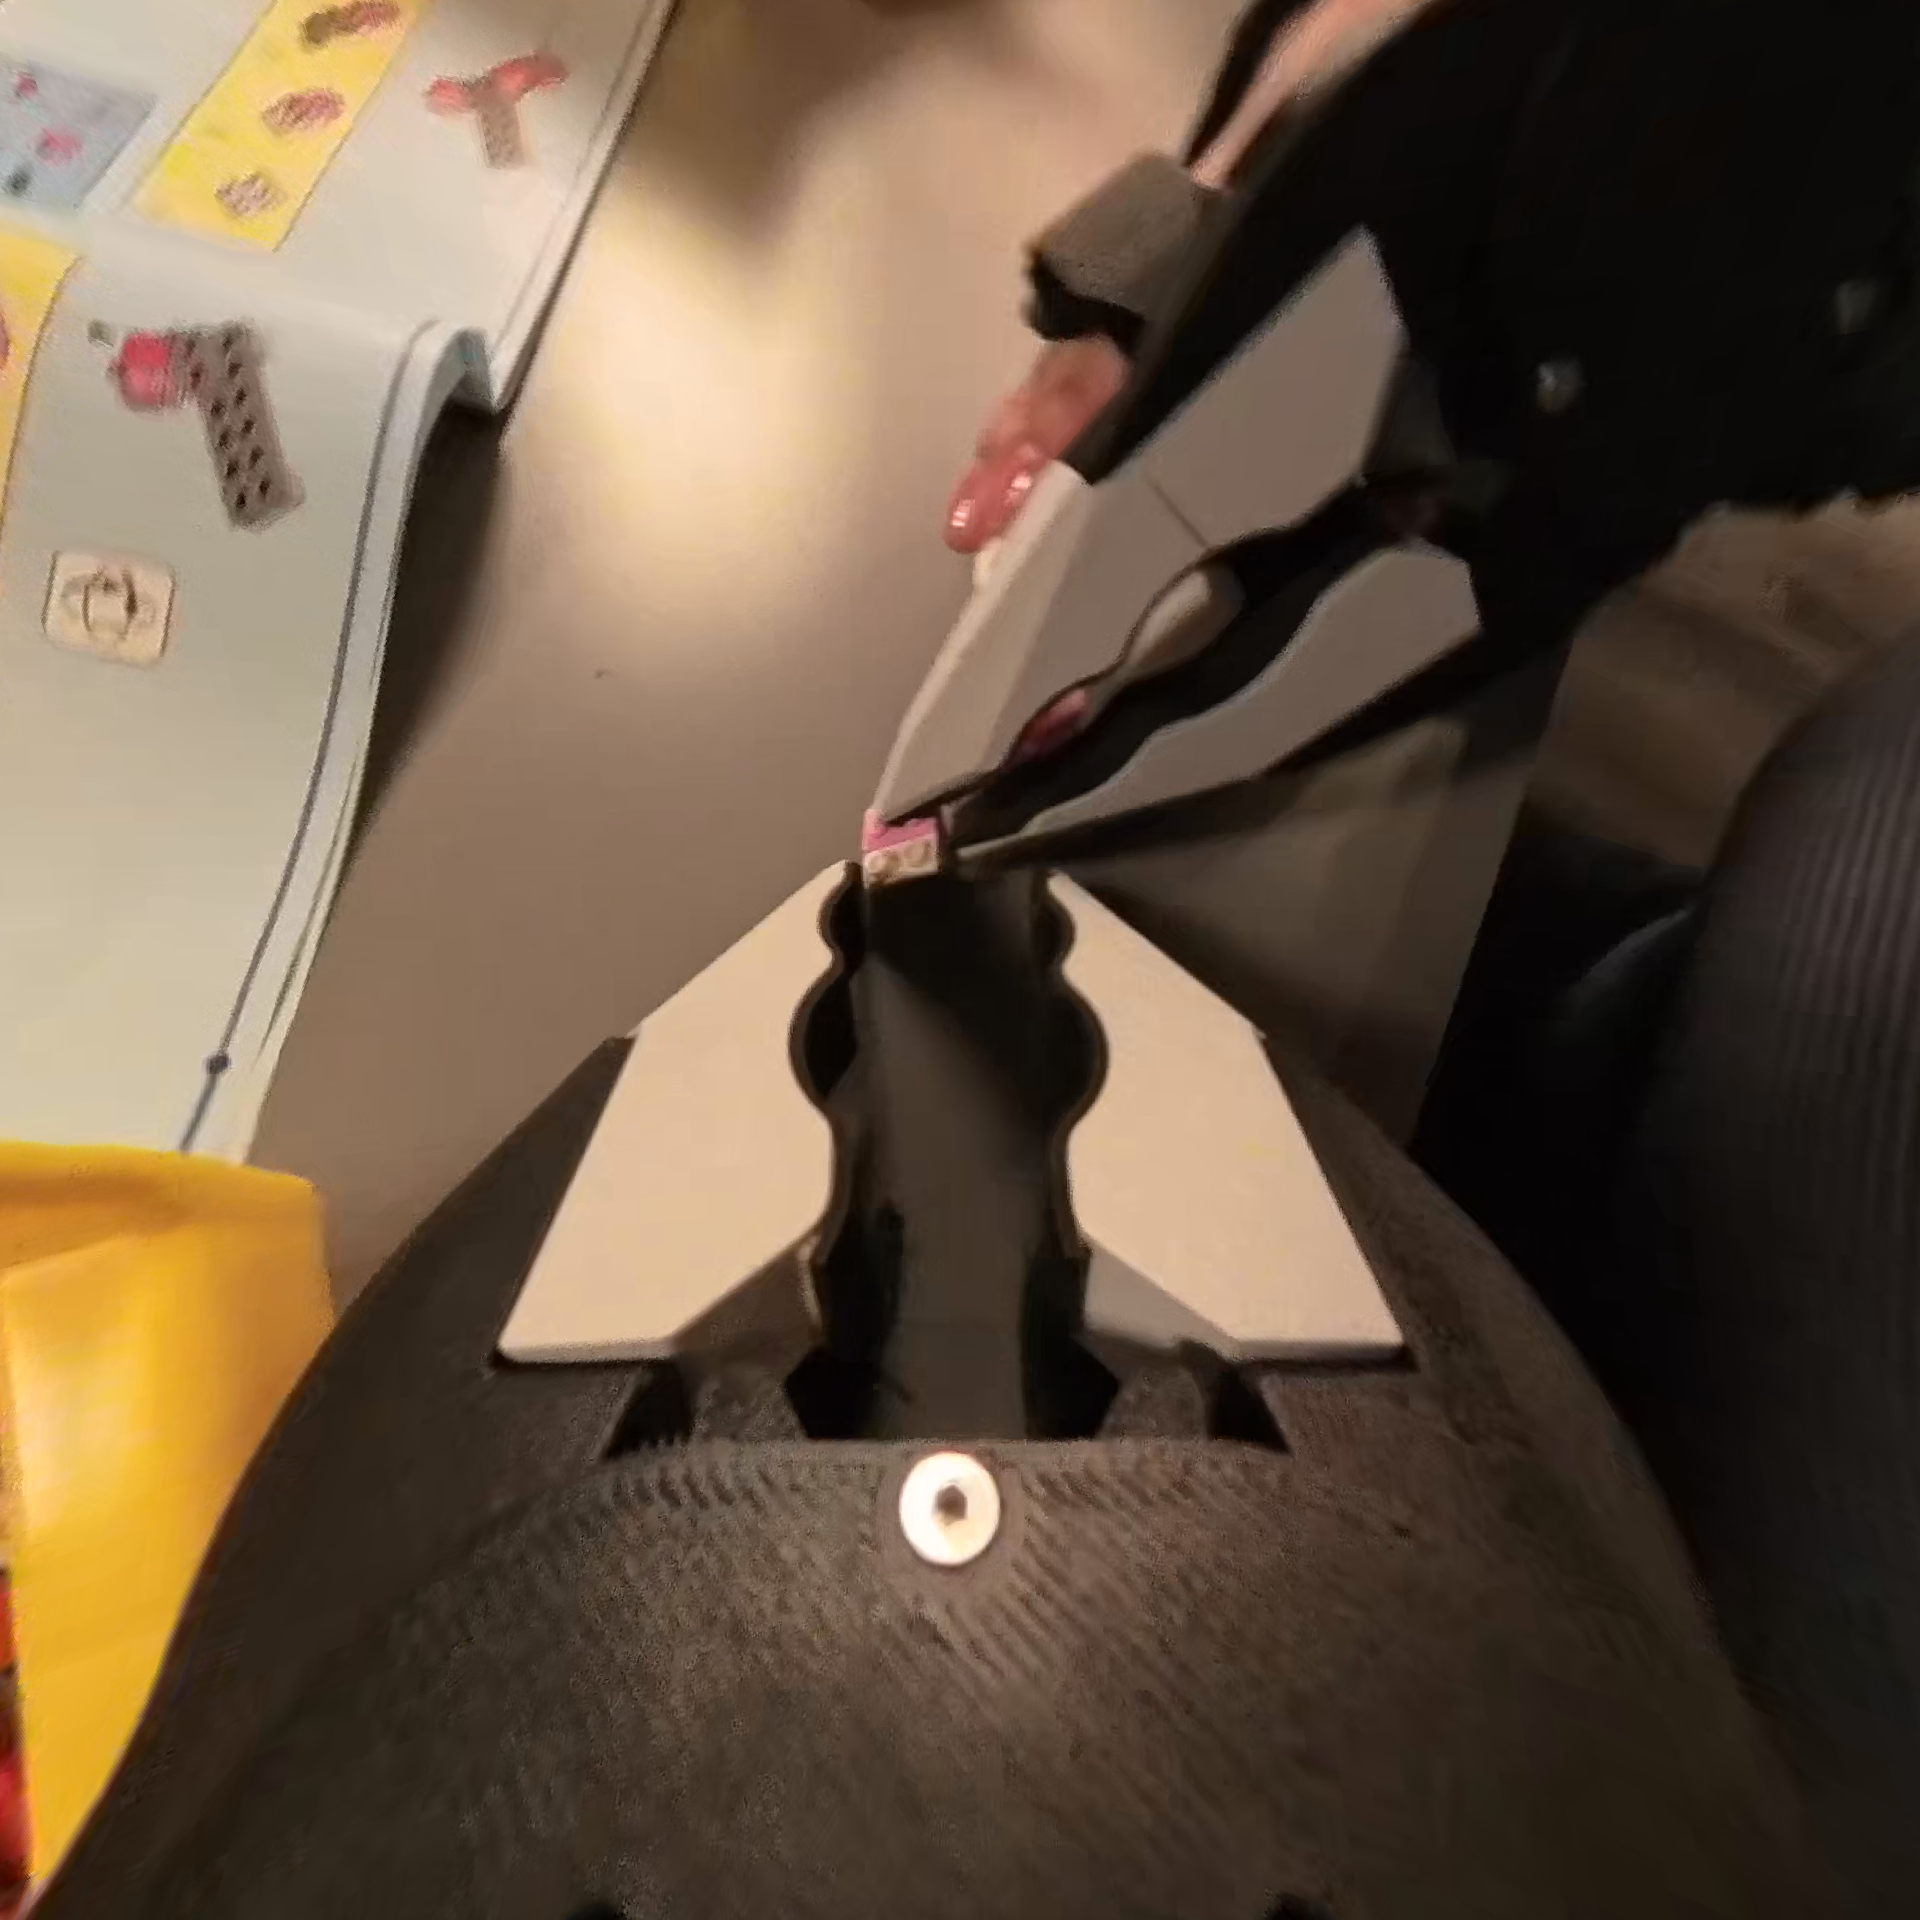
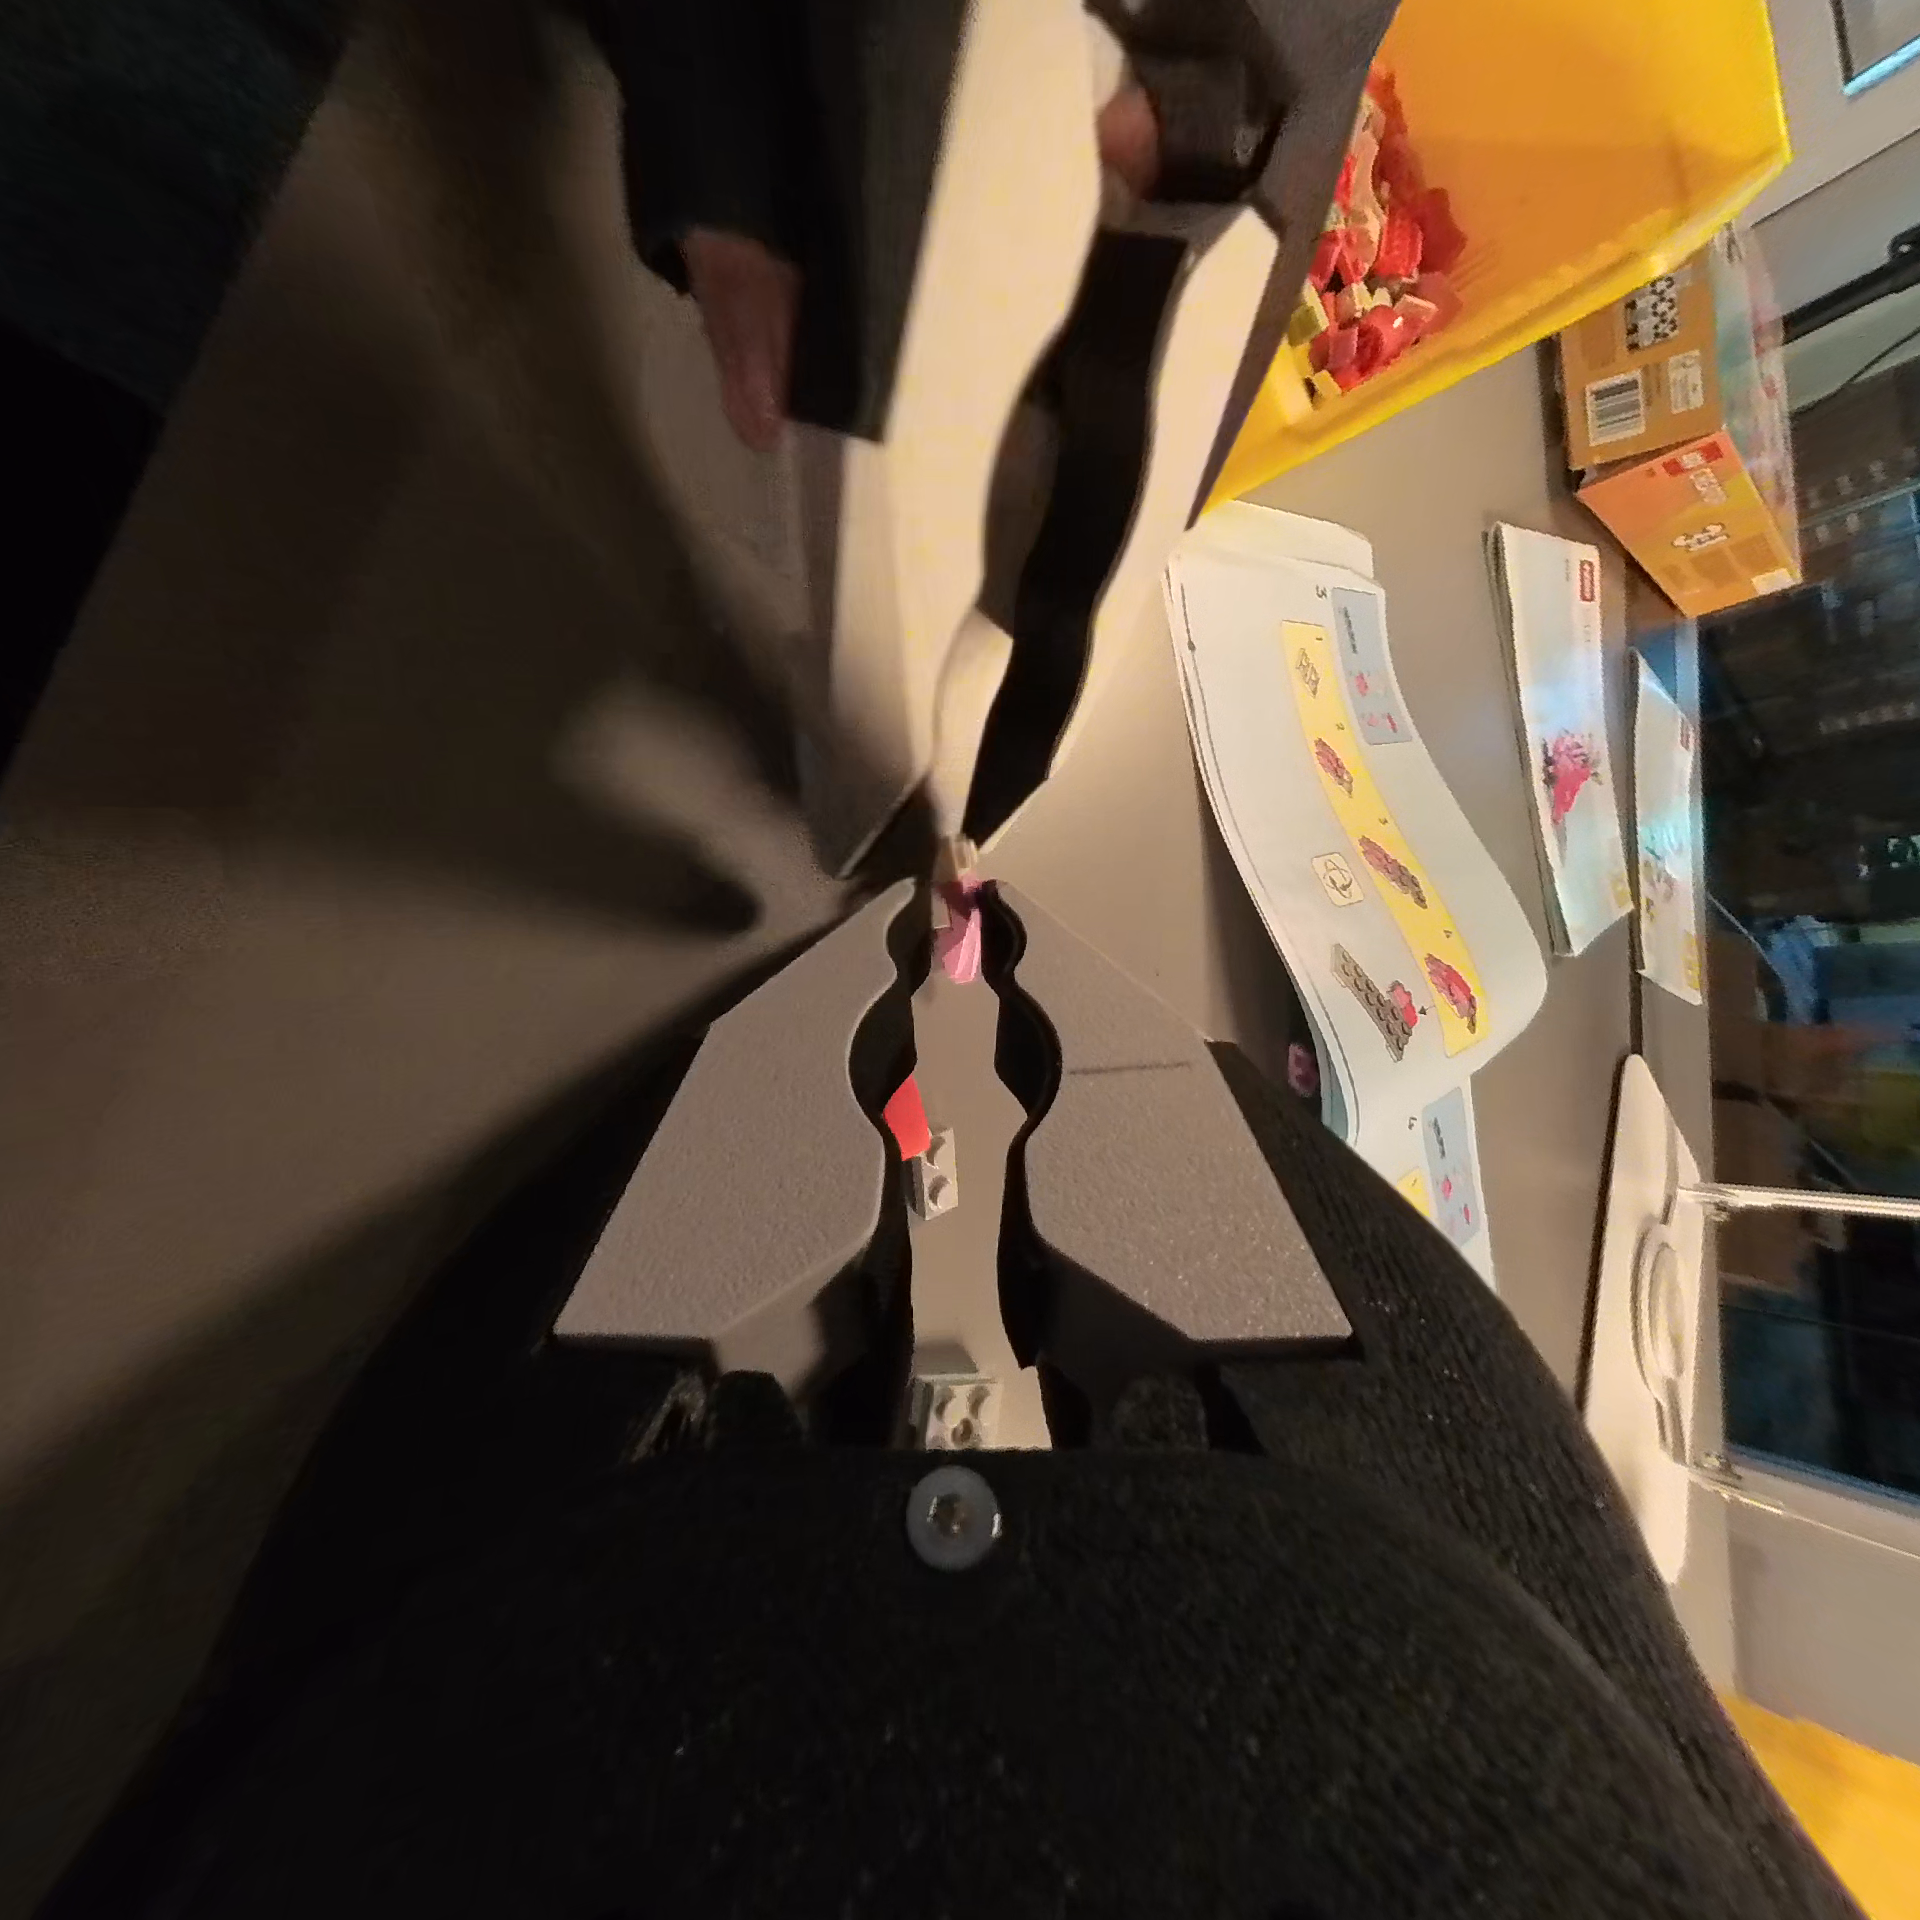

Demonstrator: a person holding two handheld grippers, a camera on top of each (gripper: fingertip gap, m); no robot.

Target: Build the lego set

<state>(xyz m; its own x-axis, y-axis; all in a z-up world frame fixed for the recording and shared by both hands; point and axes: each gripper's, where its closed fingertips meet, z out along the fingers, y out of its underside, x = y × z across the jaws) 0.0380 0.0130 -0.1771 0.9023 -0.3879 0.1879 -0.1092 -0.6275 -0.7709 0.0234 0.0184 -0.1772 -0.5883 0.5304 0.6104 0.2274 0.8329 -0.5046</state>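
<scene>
Right gripper (image 2: 961, 914): pinched on a small pink brick (image 2: 958, 940), with a pale studded piece (image 1: 902, 858) on its end.
Left gripper (image 1: 951, 883): jaws apart, gripping nothing; its left tip sits just beside that pale piece (contact too blurry to call).
Table (image 1: 727, 312): both meet above it, near the open instruction booklet (image 2: 1361, 821).
Yellow bin (image 2: 1558, 208): red bricks inside, at the table's edge.

The left gripper (image 1: 951, 883) has its jaws spread apart with nothing between them, tips right up by a tiny pink and white brick (image 1: 902, 844). That brick's pinched in the tips of the right gripper (image 1: 940, 836), which comes in from the upper right. There's an open instruction booklet (image 1: 260, 436) on the beige table (image 1: 727, 364) off to the left, plus a yellow bin (image 1: 145, 1351) in the lower left corner.
</scene>
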